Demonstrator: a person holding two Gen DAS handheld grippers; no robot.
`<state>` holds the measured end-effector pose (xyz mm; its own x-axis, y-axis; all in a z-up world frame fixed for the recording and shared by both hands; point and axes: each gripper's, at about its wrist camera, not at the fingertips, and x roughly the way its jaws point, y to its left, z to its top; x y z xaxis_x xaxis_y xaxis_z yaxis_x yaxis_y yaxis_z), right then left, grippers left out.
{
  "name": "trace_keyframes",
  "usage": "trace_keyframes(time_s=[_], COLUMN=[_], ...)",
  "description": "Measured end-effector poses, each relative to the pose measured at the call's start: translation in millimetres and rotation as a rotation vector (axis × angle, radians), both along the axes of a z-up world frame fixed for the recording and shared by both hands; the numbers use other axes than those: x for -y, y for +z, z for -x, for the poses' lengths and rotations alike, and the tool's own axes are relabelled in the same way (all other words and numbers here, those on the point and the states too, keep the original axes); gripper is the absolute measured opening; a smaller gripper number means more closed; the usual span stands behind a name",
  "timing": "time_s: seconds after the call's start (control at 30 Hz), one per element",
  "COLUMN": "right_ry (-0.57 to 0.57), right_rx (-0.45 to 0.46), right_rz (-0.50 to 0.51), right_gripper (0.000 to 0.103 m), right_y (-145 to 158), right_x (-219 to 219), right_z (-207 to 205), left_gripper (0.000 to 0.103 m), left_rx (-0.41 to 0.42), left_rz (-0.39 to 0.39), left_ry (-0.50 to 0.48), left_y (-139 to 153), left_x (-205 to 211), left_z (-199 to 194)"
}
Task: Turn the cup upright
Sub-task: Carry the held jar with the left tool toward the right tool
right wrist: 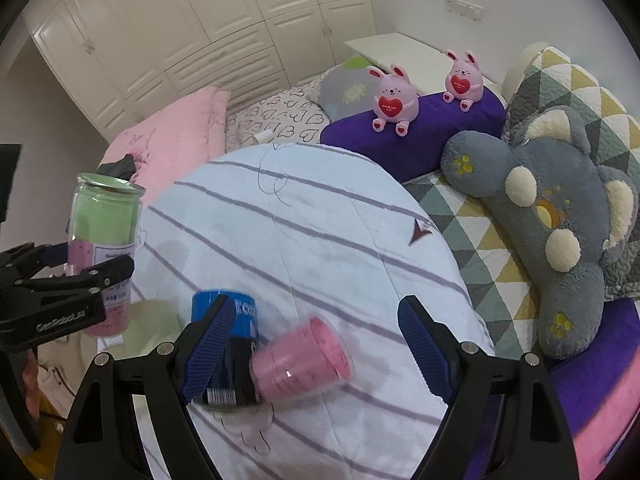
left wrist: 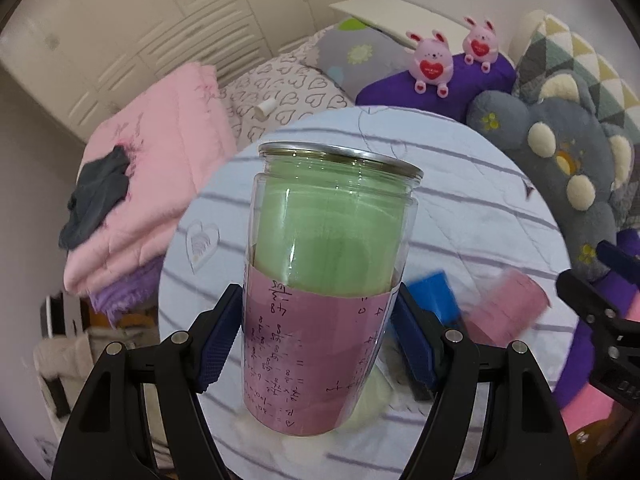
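Note:
A clear cup [left wrist: 328,280] lined with green and pink paper stands upright, metal rim up, between the blue pads of my left gripper [left wrist: 320,344], which is shut on it just above the striped round table [left wrist: 460,208]. It also shows at the left of the right wrist view [right wrist: 104,240]. A pink cup [right wrist: 304,360] lies on its side on the table, next to a blue can [right wrist: 228,344] also lying down. My right gripper [right wrist: 316,344] is open, its fingers straddling the pink cup from above.
The table stands against a bed with a folded pink blanket [left wrist: 152,184], a purple cushion [right wrist: 412,132] bearing two pink bunny toys [right wrist: 394,98], and a grey plush pillow [right wrist: 552,216] at right. White wardrobes [right wrist: 180,24] stand behind.

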<state>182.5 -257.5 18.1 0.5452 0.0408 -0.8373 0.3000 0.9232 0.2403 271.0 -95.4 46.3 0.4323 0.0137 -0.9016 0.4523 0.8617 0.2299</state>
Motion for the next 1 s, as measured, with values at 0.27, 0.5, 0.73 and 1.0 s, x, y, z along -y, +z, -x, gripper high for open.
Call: trace_keyframes(time_s=[0.27, 0.5, 0.73, 1.0], right_ry=[0.100, 0.166, 0.215, 0.242], right_rx=[-0.051, -0.060, -0.116, -0.162], right_rz=[0.015, 0.051, 0.075, 0.073], right_gripper=[0.085, 0.085, 0.085, 0.085], right_y=[-14, -27, -52, -73], right_x=[-11, -17, -18, -13], right_z=[43, 81, 99, 104], left_gripper=[0.075, 0.075, 0.075, 0.082], left_rx=[-0.052, -0.126, -0.209, -0.220], left_rz=[0.037, 0.119, 0.215, 0.227], left_ry=[0.083, 0.242, 0.384, 0.471], left_y=[-22, -53, -86, -111], left_x=[-8, -15, -17, -19], left_z=[94, 149, 166, 162])
